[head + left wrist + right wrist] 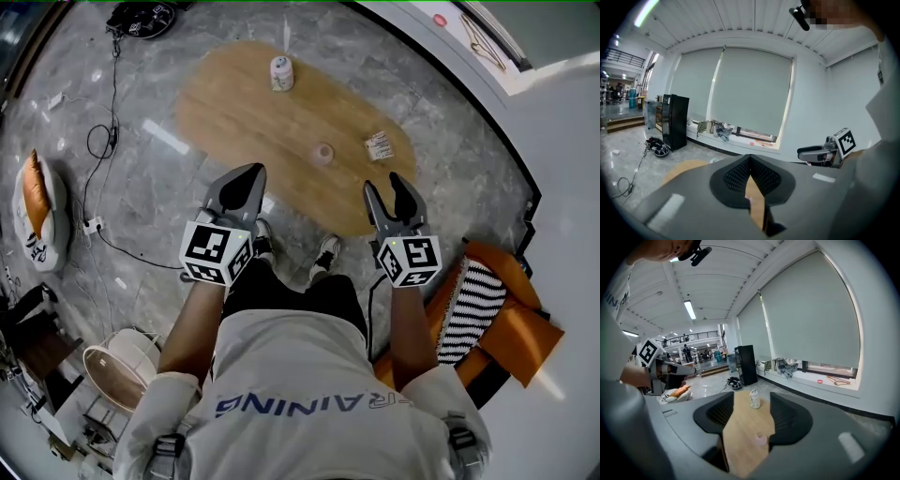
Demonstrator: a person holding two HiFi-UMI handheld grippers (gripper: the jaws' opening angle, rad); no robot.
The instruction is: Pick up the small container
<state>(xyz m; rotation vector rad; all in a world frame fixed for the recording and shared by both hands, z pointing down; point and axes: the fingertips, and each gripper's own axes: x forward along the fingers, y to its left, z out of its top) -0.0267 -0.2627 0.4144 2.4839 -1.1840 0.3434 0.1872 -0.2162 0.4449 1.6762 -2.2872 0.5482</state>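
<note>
The small container [322,153] is showing only as a pale pink, round, low shape. It is too small to tell whether it is capped or open. It is sitting on the oval, wood-grain surface [234,103], toward the near side, well apart from both tools and touched by neither. The print on the white bottle [281,73] at the far end is blurring out, and so is the label on the small crumpled packet [379,145] just right of the container.

The left hand-held gripper [248,178] is covering part of the surface's near edge. Its own view is filling up with its grey body, leaving only a sliver of wood visible. Its dark, ribbed pads are meeting at the tips — nothing between them. The right hand-held gripper [384,187] is holding its jaws apart and empty. Through the gap the container and bottle are lining up far beyond. Glossy grey marble floor [141,141] is surrounding the surface — a black cable [101,141] is trailing across it.
</note>
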